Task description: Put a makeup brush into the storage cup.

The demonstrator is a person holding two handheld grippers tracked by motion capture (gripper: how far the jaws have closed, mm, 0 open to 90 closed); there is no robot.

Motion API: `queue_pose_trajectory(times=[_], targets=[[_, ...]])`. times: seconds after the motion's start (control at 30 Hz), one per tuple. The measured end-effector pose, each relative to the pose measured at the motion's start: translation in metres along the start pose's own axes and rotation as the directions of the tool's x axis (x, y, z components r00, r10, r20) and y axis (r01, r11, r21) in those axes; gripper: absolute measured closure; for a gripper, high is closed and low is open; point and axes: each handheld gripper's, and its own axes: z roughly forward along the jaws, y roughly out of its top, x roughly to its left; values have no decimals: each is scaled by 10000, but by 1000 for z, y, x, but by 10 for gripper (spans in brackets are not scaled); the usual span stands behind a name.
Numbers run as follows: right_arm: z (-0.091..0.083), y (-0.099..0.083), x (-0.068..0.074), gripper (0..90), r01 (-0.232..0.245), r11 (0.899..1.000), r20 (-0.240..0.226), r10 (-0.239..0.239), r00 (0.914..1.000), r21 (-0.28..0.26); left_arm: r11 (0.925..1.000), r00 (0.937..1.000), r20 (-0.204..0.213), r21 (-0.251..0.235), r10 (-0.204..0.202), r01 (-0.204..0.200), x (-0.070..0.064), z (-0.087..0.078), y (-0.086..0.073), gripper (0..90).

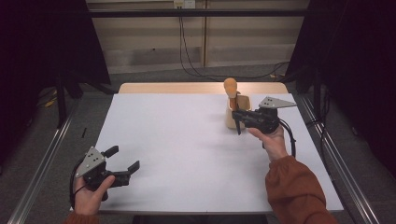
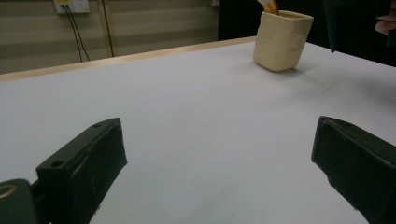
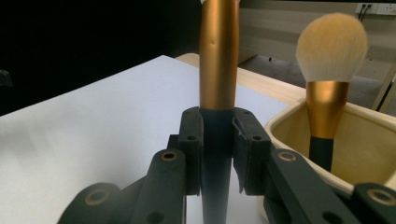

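White table [image 1: 187, 154]: right gripper [image 3: 218, 140] clamped on brush handle [image 3: 218, 60] by cup [image 1: 229, 119] at 1 o'clock; left gripper [image 1: 125, 159] spread, idle. Risk: handle catches rim, tips cup.

left gripper [image 1: 124, 158] agape, right gripper [image 1: 238, 122] clamped

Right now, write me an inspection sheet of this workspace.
Surface: white table, bare apart from the job's things.
Job's things: cream holder at the far right, one makeup brush standing in it; second brush held upright beside it.
Clutter: nothing seen.
Grippers: left hand-held gripper open, at the near left; right hand-held gripper shut on the second brush's handle.
Cables: black cables down the far wall and along the floor.
Surroundings: dark curtains, metal rails.
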Motion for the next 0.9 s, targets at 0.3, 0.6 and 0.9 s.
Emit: queue_pose_trajectory(times=[0.3,0.6,0.9], targets=[[-2,10,0,754,48,9998,69,-47,10000,-189,10000,10000,2,-4,8,-8,0,0,0,29],[-5,30,-3,754,153,9986,244,-140,9996,-512,10000,10000,6,-15,46,-46,0,0,0,29],[-4,41,-8,754,244,9980,512,-215,9985,-577,10000,10000,1,-7,47,-47,0,0,0,28]])
